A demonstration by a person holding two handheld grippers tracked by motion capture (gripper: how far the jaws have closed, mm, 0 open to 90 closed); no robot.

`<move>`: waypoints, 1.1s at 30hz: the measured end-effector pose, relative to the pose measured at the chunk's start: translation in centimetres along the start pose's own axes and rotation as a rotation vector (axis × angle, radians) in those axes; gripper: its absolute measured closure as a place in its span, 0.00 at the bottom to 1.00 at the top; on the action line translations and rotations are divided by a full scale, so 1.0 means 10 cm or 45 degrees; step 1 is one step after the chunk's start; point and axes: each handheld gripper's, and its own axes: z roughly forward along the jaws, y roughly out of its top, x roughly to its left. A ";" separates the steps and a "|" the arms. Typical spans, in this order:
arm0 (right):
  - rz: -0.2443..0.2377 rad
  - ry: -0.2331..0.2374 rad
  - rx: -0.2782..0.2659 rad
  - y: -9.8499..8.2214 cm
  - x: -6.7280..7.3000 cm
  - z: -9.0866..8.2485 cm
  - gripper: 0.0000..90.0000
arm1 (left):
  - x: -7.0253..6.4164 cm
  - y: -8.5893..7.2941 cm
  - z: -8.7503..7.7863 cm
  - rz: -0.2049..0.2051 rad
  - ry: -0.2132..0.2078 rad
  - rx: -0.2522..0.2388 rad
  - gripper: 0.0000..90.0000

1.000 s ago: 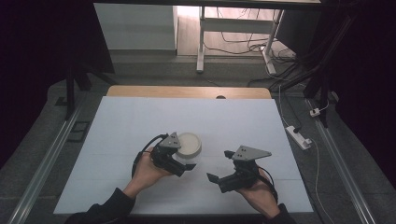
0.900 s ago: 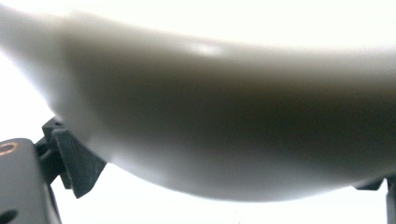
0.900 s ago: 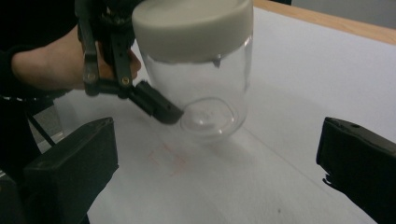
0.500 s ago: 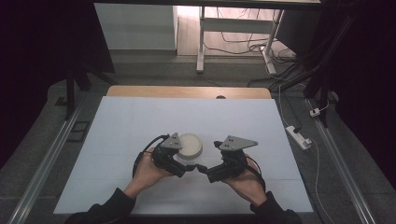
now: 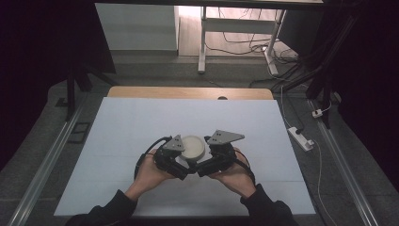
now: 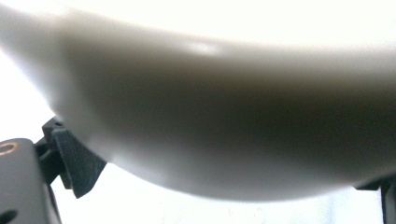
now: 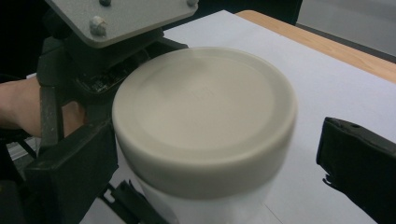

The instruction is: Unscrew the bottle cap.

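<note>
A broad white sheet-covered table (image 5: 141,127) with a bare wooden strip along its far edge carries everything here. Taking the round cream-coloured lidded plastic jar (image 5: 193,146) as the landmark, it stands upright on the white surface in the near half of the table, roughly midway between the table's left and right edges.

The jar's smooth, slightly domed cream lid (image 7: 201,102) sits over a paler white body; in the left gripper view the jar's curved side looms very close and blurred.

The left gripper (image 5: 182,165), black with a grey three-cornered plate on top, sits just left of and nearer than the jar. Its jaws flank the jar's body at a moderate spread, one dark pad (image 6: 77,158) showing right at the jar's wall; whether they actually press on it cannot be told.

The right gripper (image 5: 203,167), of the same build, sits just right of and nearer than the jar. Its jaws stand wide apart on either side of the jar, with a clear gap between the jar's lid and one black jaw.
</note>
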 end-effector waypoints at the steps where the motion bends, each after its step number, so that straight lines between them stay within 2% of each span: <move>1: -0.004 0.000 0.002 0.01 0.00 0.02 0.00 | 0.00 0.00 0.00 -0.001 0.000 0.000 0.09; 10: 0.004 0.029 -0.003 0.05 0.02 0.14 0.00 | -0.01 0.00 0.02 0.003 -0.006 0.006 0.09; 11: -0.001 0.031 -0.003 0.05 0.02 0.14 0.03 | -0.01 0.00 0.02 0.004 -0.007 0.007 0.09; 13: -0.007 0.040 -0.011 0.05 0.01 0.15 0.07 | -0.01 0.00 0.02 0.004 -0.010 0.007 0.09; 22: -0.029 0.079 -0.026 0.03 -0.03 0.14 0.08 | 0.00 0.00 0.03 0.013 -0.028 0.014 0.09; 27: -0.053 0.152 -0.021 0.02 -0.09 0.13 0.08 | 0.00 0.00 0.04 0.026 -0.051 0.013 0.09; 33: -0.094 0.286 -0.024 0.00 -0.20 0.12 0.08 | -0.01 0.00 0.05 0.044 -0.087 0.013 0.09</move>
